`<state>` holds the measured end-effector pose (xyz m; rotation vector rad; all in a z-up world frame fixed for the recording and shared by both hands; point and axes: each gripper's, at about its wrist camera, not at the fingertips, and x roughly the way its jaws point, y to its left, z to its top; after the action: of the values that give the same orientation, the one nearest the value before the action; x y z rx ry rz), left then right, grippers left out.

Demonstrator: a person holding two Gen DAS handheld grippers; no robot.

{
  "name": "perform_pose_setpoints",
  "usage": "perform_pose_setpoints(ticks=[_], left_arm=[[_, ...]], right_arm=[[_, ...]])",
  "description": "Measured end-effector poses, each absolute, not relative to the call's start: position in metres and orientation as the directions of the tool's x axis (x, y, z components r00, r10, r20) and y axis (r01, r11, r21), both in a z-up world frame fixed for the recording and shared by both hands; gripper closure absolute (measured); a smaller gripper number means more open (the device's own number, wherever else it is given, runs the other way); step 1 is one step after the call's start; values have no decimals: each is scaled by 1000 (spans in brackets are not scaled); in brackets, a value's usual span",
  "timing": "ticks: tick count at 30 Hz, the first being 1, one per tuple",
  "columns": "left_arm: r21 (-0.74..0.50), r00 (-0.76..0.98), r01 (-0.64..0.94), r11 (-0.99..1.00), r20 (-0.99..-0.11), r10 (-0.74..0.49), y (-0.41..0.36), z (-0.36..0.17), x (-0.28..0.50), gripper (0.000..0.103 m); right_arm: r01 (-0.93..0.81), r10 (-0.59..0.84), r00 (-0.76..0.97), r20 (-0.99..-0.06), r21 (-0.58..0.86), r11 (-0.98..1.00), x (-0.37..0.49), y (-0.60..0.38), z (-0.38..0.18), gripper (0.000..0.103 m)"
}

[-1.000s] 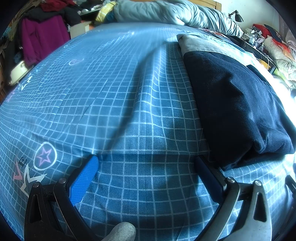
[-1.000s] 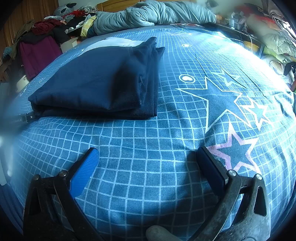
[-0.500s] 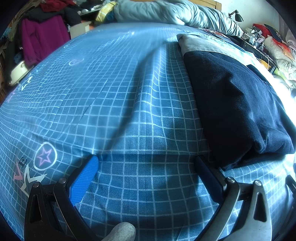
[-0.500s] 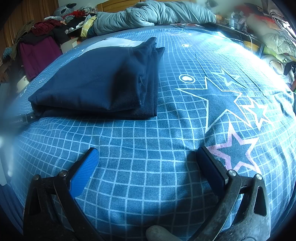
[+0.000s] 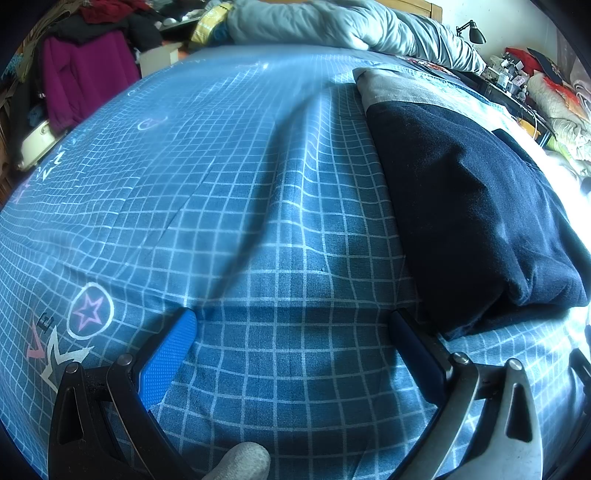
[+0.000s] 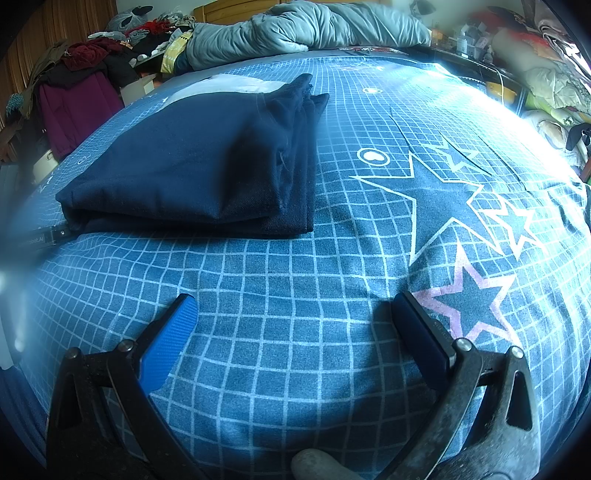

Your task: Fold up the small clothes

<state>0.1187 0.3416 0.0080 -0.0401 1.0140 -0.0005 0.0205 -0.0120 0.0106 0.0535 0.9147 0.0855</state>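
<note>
A folded navy garment [image 5: 469, 206] lies on the blue grid-patterned bedspread [image 5: 229, 192], with a grey-white cloth [image 5: 391, 86] under its far end. In the left wrist view my left gripper [image 5: 293, 319] is open just left of the garment's near corner, resting low over bare sheet. In the right wrist view the same navy garment [image 6: 207, 166] sits ahead and to the left, and my right gripper [image 6: 293, 306] is open over the sheet with nothing between its fingers. The tip of the other gripper [image 6: 48, 234] shows at the garment's left corner.
A grey-blue duvet [image 6: 306, 29] is bunched at the head of the bed. Piles of clothes, including a purple garment [image 5: 85, 77], stand off the left side. Cluttered items and bedding [image 5: 554, 99] crowd the right side. Star prints [image 6: 469, 295] mark the sheet on the right.
</note>
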Motion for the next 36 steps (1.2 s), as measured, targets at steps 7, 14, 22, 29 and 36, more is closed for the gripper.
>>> perform_pose_setpoints(ticks=[7, 14, 22, 29, 36], left_arm=[[-34, 529, -18, 999, -849, -19, 342, 8, 119, 0], [-34, 528, -18, 999, -849, -19, 342, 8, 119, 0], [-34, 528, -18, 999, -849, -19, 342, 8, 119, 0], [-33, 528, -18, 999, -849, -19, 342, 8, 119, 0], [-33, 528, -18, 999, -849, -19, 342, 8, 119, 0]], right_arm=[[-51, 97, 607, -789, 83, 995, 21, -12, 10, 0], [-52, 97, 607, -789, 83, 995, 21, -12, 10, 0], [-52, 98, 607, -789, 84, 995, 21, -12, 10, 0], [-53, 98, 607, -789, 84, 995, 21, -13, 10, 0], [-53, 100, 607, -789, 85, 995, 21, -14, 10, 0]])
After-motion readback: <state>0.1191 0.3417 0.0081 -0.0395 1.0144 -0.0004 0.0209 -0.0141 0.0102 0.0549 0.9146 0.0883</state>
